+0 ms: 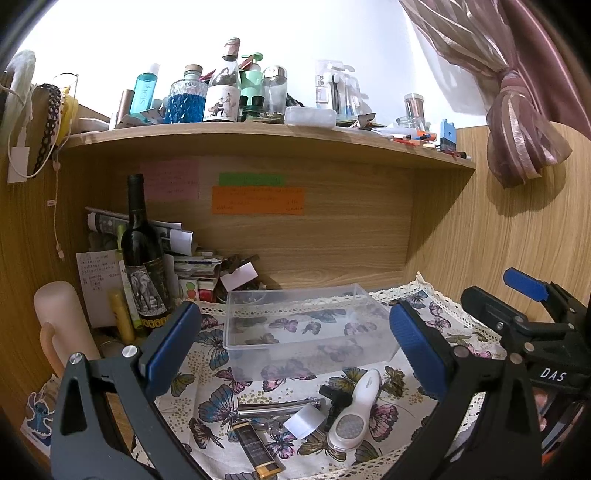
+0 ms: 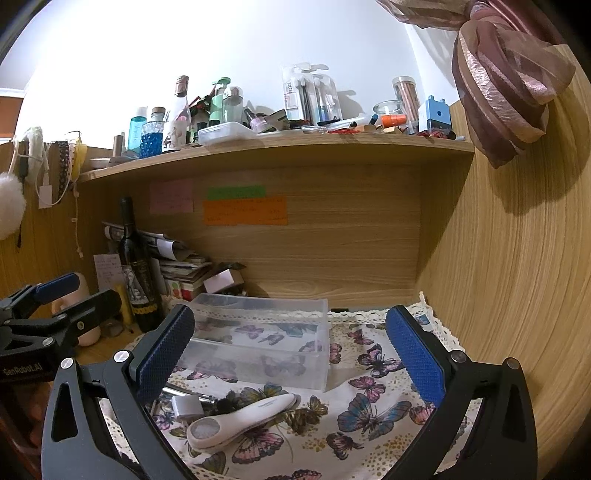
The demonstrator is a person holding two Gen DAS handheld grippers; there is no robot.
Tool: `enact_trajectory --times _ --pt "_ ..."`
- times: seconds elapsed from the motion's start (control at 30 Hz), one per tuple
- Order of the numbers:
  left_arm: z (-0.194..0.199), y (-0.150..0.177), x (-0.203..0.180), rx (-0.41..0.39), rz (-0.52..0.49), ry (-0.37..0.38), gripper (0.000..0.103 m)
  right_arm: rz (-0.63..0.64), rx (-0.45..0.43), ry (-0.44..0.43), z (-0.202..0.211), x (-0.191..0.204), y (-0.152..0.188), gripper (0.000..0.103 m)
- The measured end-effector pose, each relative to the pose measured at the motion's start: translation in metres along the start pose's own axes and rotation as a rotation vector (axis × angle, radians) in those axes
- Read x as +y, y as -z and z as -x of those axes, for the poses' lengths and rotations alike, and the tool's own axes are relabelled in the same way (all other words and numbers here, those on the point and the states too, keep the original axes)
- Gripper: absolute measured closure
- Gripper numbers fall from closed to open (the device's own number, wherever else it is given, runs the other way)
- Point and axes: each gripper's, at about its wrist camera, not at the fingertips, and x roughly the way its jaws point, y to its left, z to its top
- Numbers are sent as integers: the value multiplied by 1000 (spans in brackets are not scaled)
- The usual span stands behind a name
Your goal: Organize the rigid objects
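Both tools hang above a butterfly-print cloth [image 1: 436, 325] on the surface, jaws spread wide, holding nothing — the left tool [image 1: 295, 343] and the right tool [image 2: 291, 350]. A clear plastic box [image 1: 306, 321] sits on the cloth. Just in front lie a white handheld device [image 1: 356, 413], a silver pen [image 1: 280, 406] and a black-and-gold lighter [image 1: 256, 452].

Both fisheye views are bright and mostly sharp. The white wall [image 1: 147, 33] is overexposed toward 12 o'clock, washing out detail. The tied curtain [image 2: 506, 85] casts a soft shadow on the wood panel at 3 o'clock. Straight shelf [image 1: 258, 136] edges bow, and black vignetting rims the corners.
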Motion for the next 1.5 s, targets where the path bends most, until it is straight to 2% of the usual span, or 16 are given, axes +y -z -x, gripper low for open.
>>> enact_trajectory --times 1.5 --pt "9 -1 -8 -22 -1 10 0 -1 39 -24 -4 4 4 0"
